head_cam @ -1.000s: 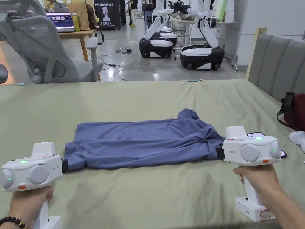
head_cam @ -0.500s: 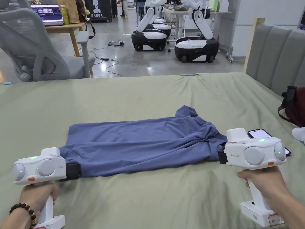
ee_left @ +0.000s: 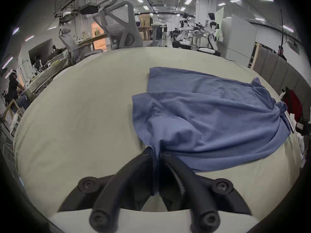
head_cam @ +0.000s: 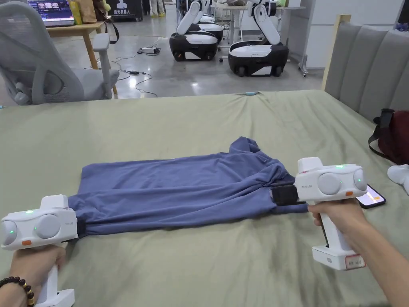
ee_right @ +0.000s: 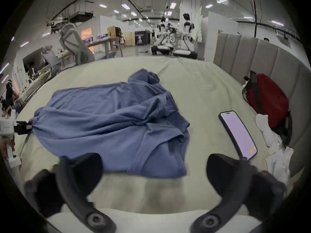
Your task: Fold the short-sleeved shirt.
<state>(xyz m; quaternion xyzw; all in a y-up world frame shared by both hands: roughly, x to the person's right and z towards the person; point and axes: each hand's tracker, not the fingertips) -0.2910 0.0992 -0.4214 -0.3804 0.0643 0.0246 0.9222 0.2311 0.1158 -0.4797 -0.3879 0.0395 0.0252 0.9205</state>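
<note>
The left gripper (ee_left: 157,154) is closed tight on a corner of the blue shirt (head_cam: 179,192). Blue cloth is pinched right between its two jaws. In the head view this gripper (head_cam: 78,232) is at the left end of the shirt, low on the bed (head_cam: 199,264).

The right gripper (ee_right: 154,167) has its jaws wide apart, with nothing between them. The shirt edge lies flat just in front of them. Half a second ago this gripper was right at the bunched right end of the shirt and seemed to hold it. So it looks like it has just let go. In the head view the right gripper (head_cam: 281,194) now sits just over the shirt's right end.

The shirt lies long and narrow across the bed, from one gripper to the other. It looks folded over once the long way, and the right end is still crumpled. A sleeve sticks up at the far side.

A phone (ee_right: 238,134) lies on the bed just right of the right gripper. A red bag (ee_right: 267,100) sits farther off, by the headboard.

I think the long fold is set down. Next the ends need to come together.
</note>
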